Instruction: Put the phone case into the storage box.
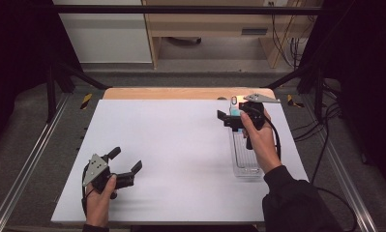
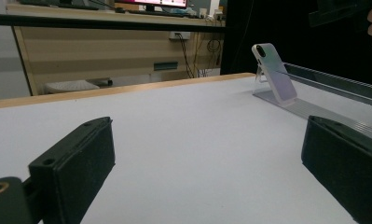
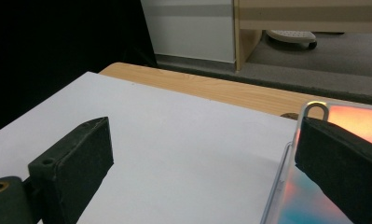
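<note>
With both grippers' jaws spread, the right gripper (image 1: 228,119) at the far right could seemingly topple the propped phone (image 2: 274,72) off its clear stand (image 1: 244,159).

1 phone case (image 1: 234,105), 1 clear stand (image 1: 245,159), 2 grippers (image 1: 124,166) (image 1: 228,118)

High view overhead, facing forward — gripper views low, near, sharing the phone (image 2: 273,71).

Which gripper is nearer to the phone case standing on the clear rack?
Right. The right gripper is at the phone case, jaws open beside it. The left gripper rests far across the table, near the person's side.
</note>
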### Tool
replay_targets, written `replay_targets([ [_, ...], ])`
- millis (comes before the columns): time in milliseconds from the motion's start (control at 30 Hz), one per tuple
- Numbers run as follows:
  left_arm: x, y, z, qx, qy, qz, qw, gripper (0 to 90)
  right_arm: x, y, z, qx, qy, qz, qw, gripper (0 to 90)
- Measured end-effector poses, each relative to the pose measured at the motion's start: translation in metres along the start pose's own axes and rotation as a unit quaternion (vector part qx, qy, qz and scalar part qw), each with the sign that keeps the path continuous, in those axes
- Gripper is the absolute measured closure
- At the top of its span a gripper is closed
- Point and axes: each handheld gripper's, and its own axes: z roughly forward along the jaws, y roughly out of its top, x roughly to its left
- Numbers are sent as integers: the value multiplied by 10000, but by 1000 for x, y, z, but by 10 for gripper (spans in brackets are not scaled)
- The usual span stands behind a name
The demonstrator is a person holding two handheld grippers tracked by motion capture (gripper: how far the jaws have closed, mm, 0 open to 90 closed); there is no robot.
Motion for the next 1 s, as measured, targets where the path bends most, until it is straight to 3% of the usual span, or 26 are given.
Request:
replay_targets([
  [1000,0,0,0,1,-12,-2,10000,17,37,-13,7,218,273,-200,9992,39],
])
